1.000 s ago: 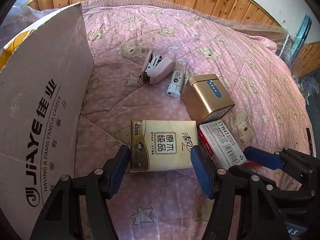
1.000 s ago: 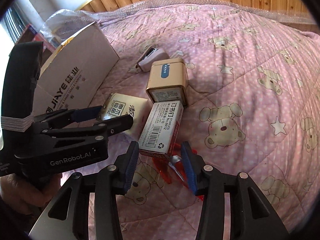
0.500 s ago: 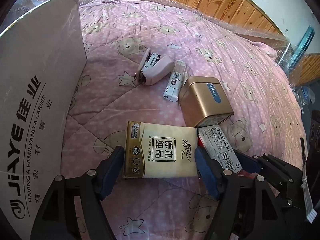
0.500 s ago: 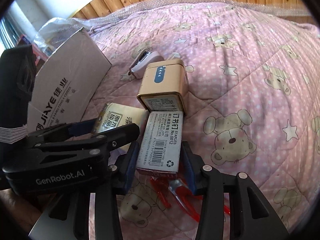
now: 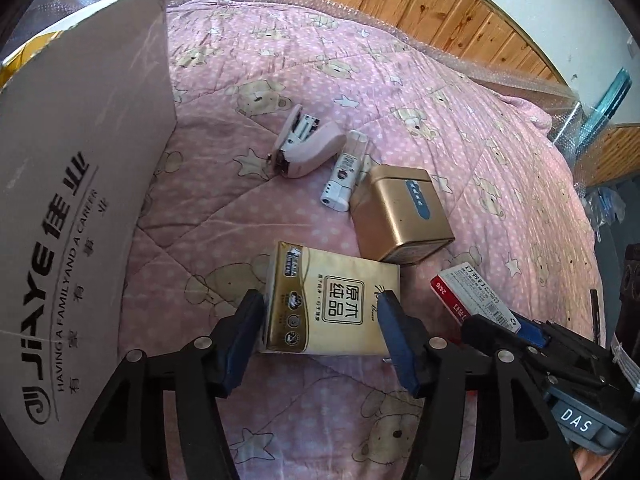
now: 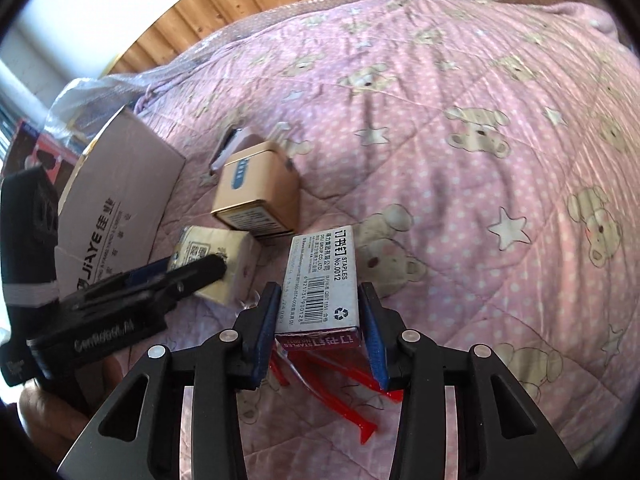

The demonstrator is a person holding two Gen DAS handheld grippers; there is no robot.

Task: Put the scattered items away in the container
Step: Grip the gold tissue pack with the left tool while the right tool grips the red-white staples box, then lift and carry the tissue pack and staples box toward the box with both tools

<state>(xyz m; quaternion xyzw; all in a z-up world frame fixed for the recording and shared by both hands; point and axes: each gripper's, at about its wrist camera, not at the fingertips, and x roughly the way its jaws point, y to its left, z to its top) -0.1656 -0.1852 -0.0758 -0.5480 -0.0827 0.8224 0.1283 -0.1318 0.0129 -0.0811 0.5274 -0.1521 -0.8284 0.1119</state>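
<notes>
My left gripper (image 5: 320, 308) is shut on a gold tissue pack (image 5: 332, 300), its blue pads pressing both long sides just above the pink quilt. In the right wrist view the same left gripper (image 6: 192, 270) holds the tissue pack (image 6: 218, 258) from the left. My right gripper (image 6: 320, 296) is shut on a white and red staples box (image 6: 322, 280), raised off the quilt and tilted. That staples box (image 5: 472, 296) also shows at the right of the left wrist view. The open cardboard box (image 5: 80, 200) stands at the left.
A pink stapler (image 5: 306, 146), a small white tube-like item (image 5: 344, 176) and a gold tin (image 5: 400, 216) lie on the quilt (image 5: 500, 140) beyond the pack. A red plastic item (image 6: 344, 400) lies under my right gripper. A wooden headboard (image 5: 400, 4) borders the far side.
Left fingers have closed in on the tissue pack. The right gripper has lifted the staples box away from the gold tin, uncovering the red item beneath.
</notes>
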